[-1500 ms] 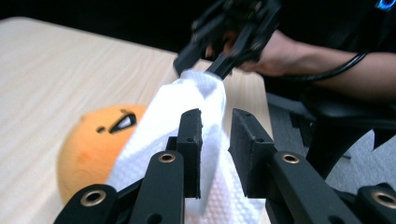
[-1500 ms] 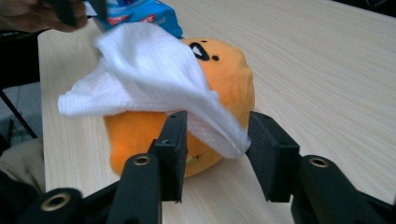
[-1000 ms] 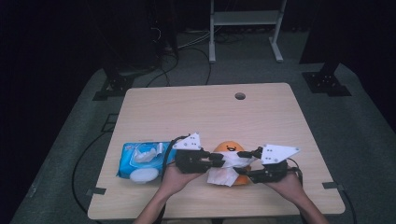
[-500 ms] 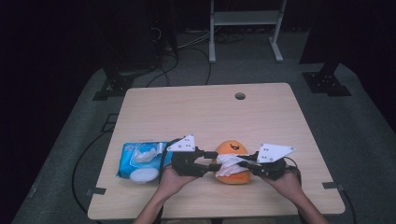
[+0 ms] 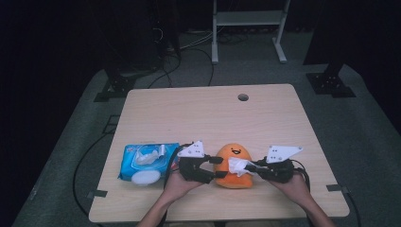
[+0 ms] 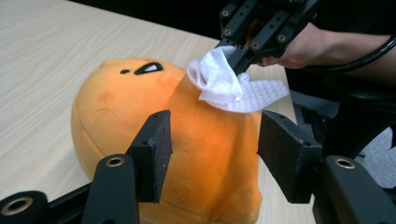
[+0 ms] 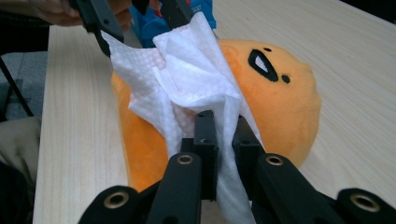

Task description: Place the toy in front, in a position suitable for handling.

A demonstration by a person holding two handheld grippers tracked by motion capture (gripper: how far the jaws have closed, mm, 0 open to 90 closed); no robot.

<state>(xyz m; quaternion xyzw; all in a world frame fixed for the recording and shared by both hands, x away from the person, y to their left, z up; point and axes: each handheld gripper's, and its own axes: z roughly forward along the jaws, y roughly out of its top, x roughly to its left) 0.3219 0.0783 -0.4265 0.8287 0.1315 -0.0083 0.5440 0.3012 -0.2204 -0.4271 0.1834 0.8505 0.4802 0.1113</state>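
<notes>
- A round orange plush toy with a black smiling face [image 5: 235,166] lies on the pale wooden table [image 5: 198,113], low in the centre of the high view, between the two hand-held tools
- The right gripper [image 5: 249,169] comes in from the lower right of the high view; its black fingers [image 7: 205,140] are pressed together on a crumpled white paper wipe [image 7: 191,84], pinching it
- In the right gripper view the wipe fans upward from the pinch and drapes over the toy's side, just left of the embroidered mouth and eyes
- In the left gripper view the same wipe [image 6: 224,81] shows in the upper middle of the frame, resting against the top of the plush toy [image 6: 187,149], held by the other tool that enters from the upper right
- The left gripper [image 5: 213,168] sits at the left flank of the toy in the high view; its fingers [image 6: 156,149] are spread and have just been opening
- In the left gripper view the orange body lies between those two pads; a gap shows beside the right pad, and whether the left pad touches the plush cannot be told
- A blue soft pack of wet wipes with a white round lid [image 5: 144,163] lies flat on the table at the lower left of the high view, just beside the left hand [image 5: 182,184]
- The right hand [image 5: 295,187] grips its tool at the lower right of that view, with a black cable trailing behind it
- A small round hole [image 5: 243,97] sits in the table near its far edge, well apart from the toy
</notes>
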